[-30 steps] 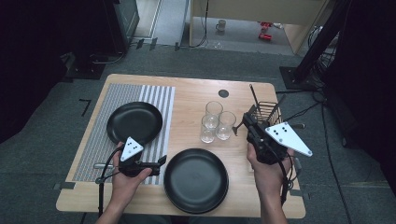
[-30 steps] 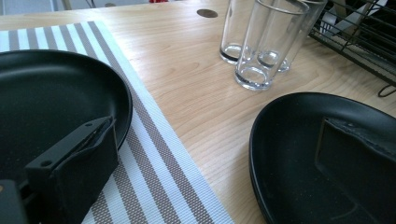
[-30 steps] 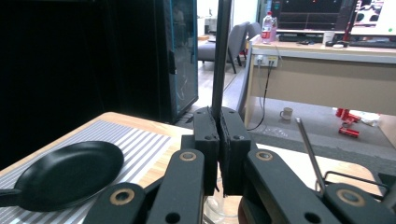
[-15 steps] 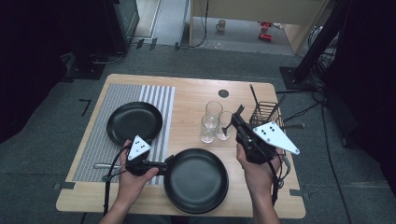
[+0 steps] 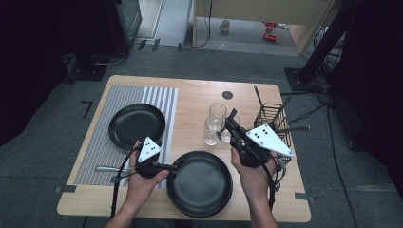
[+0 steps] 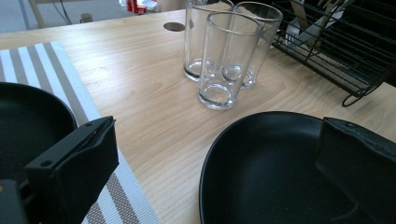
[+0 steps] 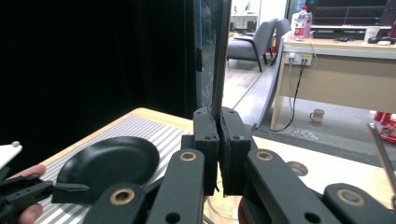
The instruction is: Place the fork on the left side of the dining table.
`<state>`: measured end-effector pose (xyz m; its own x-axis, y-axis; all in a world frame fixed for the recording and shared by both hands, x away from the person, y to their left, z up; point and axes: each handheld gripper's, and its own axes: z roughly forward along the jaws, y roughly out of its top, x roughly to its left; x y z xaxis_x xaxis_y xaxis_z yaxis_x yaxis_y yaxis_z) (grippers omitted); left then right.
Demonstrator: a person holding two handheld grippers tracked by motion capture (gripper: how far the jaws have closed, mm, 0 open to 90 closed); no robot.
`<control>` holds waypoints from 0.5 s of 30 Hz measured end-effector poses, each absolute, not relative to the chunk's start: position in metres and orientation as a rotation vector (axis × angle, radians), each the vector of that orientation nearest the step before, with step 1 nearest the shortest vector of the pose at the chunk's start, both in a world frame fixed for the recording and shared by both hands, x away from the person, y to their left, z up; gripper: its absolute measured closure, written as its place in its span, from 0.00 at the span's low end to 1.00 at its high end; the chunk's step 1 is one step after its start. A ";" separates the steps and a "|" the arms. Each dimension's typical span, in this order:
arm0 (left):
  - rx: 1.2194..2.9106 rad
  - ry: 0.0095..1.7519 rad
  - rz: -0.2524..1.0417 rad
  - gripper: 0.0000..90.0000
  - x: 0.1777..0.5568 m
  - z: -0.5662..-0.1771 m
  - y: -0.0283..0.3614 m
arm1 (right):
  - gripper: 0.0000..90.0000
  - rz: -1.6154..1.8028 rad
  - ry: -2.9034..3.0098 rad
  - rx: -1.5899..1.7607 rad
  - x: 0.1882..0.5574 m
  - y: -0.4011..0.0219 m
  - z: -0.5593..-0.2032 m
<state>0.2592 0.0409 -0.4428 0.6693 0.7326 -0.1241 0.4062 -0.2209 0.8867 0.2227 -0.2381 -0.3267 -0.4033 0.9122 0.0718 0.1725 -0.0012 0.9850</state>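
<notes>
Black plate (image 5: 199,185) is seen from the high view at the table's near edge, with the left gripper (image 5: 172,167) set at its rim. In the left gripper view, the jaws are spread wide astride that rim. Stiff and probably slick, the plate is best pinched there. In the right gripper view, the right gripper (image 7: 219,154) is clamped on a thin dark utensil (image 7: 219,56).

Lit evenly from overhead; wooden table (image 5: 199,102) bright, surroundings falling to near black. Soft sheen on the black plate (image 6: 280,177) between the left gripper (image 6: 219,172) jaws. Highlights on the glasses (image 6: 229,56) beyond them (sharp). Right gripper (image 7: 218,149) jaws blurred up close, background crisper. High view slightly soft.
</notes>
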 end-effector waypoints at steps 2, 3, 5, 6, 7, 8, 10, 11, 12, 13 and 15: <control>1.848 0.897 0.392 0.00 0.259 -0.442 0.040 | 0.98 1.466 1.636 1.132 0.223 -0.235 -0.327; 1.848 0.897 0.390 0.00 0.260 -0.442 0.039 | 0.98 1.470 1.639 1.131 0.223 -0.233 -0.328; 1.848 0.893 0.387 0.00 0.260 -0.441 0.037 | 0.98 1.476 1.645 1.129 0.223 -0.230 -0.328; 1.848 0.890 0.387 0.00 0.260 -0.441 0.036 | 0.98 1.479 1.648 1.127 0.224 -0.228 -0.329; 1.847 0.888 0.385 0.00 0.260 -0.440 0.035 | 0.98 1.482 1.651 1.128 0.224 -0.227 -0.329; 1.847 0.886 0.385 0.00 0.260 -0.440 0.034 | 0.98 1.484 1.653 1.125 0.224 -0.225 -0.329; 1.843 0.880 0.384 0.00 0.260 -0.438 0.032 | 0.98 1.488 1.658 1.124 0.224 -0.222 -0.329; 1.840 0.878 0.383 0.00 0.260 -0.438 0.031 | 0.98 1.491 1.660 1.120 0.224 -0.220 -0.330; 1.840 0.874 0.383 0.00 0.260 -0.437 0.030 | 0.98 1.493 1.662 1.122 0.224 -0.219 -0.330; 1.837 0.872 0.382 0.00 0.261 -0.436 0.029 | 0.98 1.496 1.664 1.117 0.224 -0.217 -0.330; 1.836 0.866 0.381 0.00 0.261 -0.436 0.026 | 0.98 1.500 1.669 1.116 0.224 -0.215 -0.330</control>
<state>0.2607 0.0256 -0.4356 0.6908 0.7118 -0.1272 0.3873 -0.2157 0.8964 0.2240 -0.2149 -0.3302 -0.4471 0.8903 0.0861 0.1800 -0.0048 0.9837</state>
